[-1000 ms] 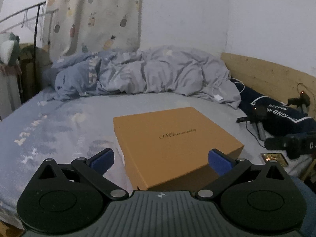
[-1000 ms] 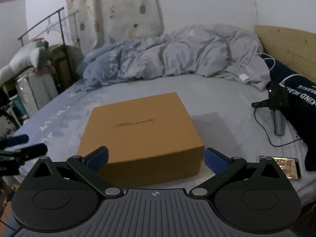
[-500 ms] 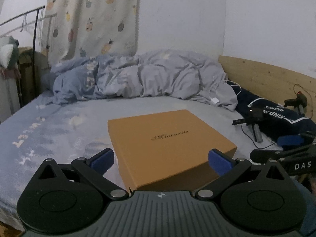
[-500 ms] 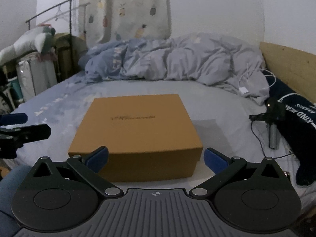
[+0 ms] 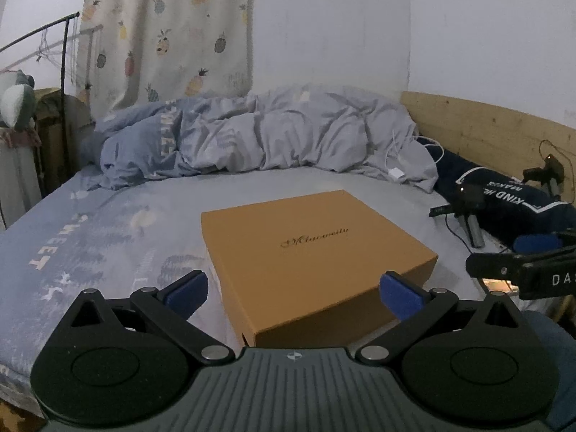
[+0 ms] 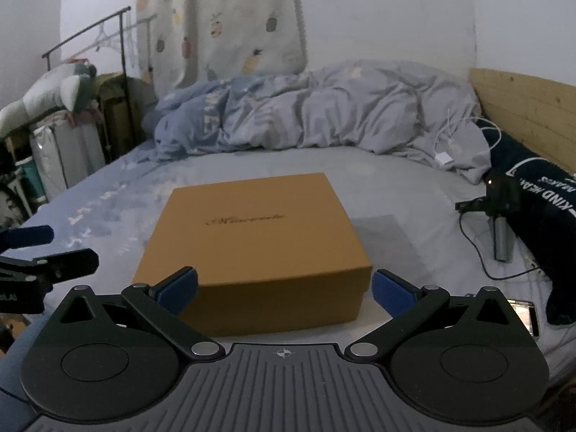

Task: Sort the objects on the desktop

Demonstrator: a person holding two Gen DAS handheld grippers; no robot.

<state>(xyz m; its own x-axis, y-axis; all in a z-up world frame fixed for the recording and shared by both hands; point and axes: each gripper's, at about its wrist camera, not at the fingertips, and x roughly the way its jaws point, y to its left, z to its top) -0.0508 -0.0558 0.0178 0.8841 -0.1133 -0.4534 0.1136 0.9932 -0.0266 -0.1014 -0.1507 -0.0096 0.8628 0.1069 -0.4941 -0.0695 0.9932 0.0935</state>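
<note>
Bedroom light is dim over a bed (image 5: 108,237) with a pale blue sheet, a rumpled duvet (image 5: 259,133) heaped at its far side under a pineapple-print curtain (image 5: 165,32). Near the bed's front edge sits a closed tan box (image 5: 309,248), lid on, with a script logo across the top. To its right lie a dark pillow (image 5: 518,201), a small tripod with a cable (image 6: 500,216) and a phone (image 6: 522,309) with its screen lit.

Both grippers hover just short of the box, neither touching it. The left gripper (image 5: 293,289) faces its near left corner; the right gripper (image 6: 284,289) faces the near side more squarely. Each stands wide open and holds nothing.

This looks like the opening step, with nothing sorted yet. No loose desktop things show, so they may be inside the box. The next move probably calls for lifting the lid, one gripper pinching each side edge.
</note>
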